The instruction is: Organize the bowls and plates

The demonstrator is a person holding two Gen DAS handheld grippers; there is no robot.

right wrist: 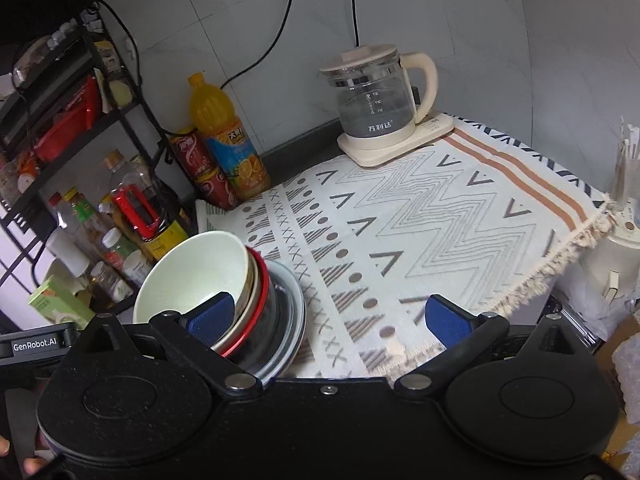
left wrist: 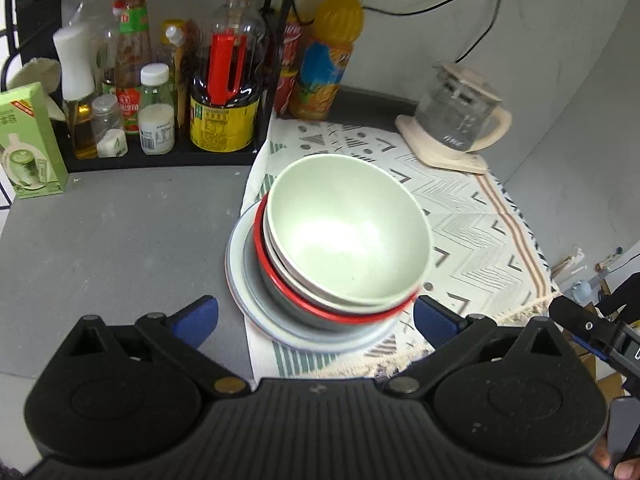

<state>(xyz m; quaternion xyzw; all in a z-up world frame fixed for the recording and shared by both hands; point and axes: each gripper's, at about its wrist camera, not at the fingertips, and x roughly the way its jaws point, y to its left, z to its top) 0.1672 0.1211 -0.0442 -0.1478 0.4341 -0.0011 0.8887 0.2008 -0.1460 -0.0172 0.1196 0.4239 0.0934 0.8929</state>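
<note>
Stacked on the patterned cloth at its left edge, over the grey surface: pale green bowl on top, nested in a white bowl, then a red-rimmed bowl, then a grey dish and a pale plate at the bottom. Left gripper spread wide, jaws released, blue pads flanking the near side of the stack, one just off its left edge and one just off its right, neither seen touching; stack centred between them and slightly ahead. Right gripper likewise released, jaws wide apart; left blue pad in front of the green bowl's wall, contact impossible to tell; right pad over bare cloth, well apart from the stack. Stack seen at the left of the right wrist view, leaning toward the camera's left. Behind, a glass kettle on its cream base at the far end of the cloth, an orange drink bottle and red cans against the wall, condiment bottles on a black rack, a green carton at far left.
</note>
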